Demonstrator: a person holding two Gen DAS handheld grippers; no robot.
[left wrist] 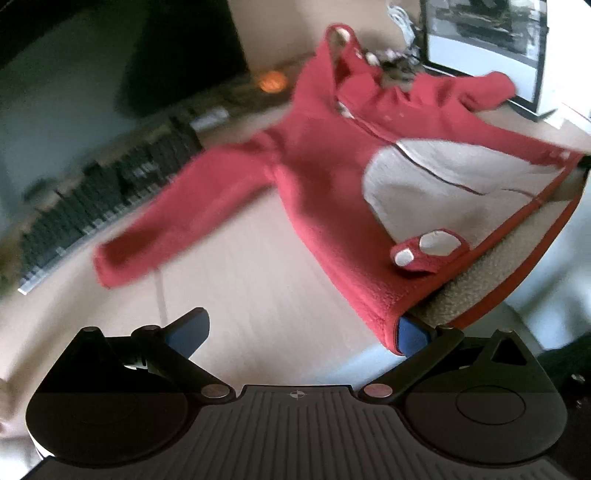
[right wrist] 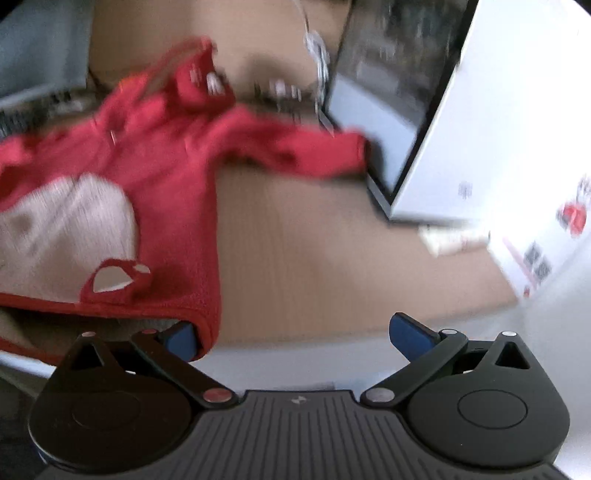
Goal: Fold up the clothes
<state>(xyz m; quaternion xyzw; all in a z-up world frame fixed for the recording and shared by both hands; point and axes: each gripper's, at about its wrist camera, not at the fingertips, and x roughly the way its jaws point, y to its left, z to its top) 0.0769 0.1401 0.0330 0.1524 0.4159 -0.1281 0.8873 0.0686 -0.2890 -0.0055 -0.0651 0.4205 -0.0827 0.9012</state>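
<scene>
A red fleece onesie [left wrist: 314, 166] with a cream belly patch lies spread on the wooden table [left wrist: 240, 277], sleeves out to both sides. My left gripper [left wrist: 301, 328] is open wide, and its right blue fingertip [left wrist: 410, 336] touches the hem's left corner. The hem gapes and shows beige lining. In the right wrist view the same onesie [right wrist: 166, 166] fills the left half. My right gripper [right wrist: 295, 332] is also open wide, with its left fingertip [right wrist: 181, 338] against the other hem corner. Nothing sits between either pair of jaws. Both views are motion-blurred.
A dark-framed screen [left wrist: 484, 33] stands behind the onesie, near its right sleeve. A white box [right wrist: 498, 110] and printed packaging [right wrist: 535, 266] lie at the right. A dark keyboard-like strip [left wrist: 92, 199] runs along the far left. Bare wood [right wrist: 332, 240] lies right of the garment.
</scene>
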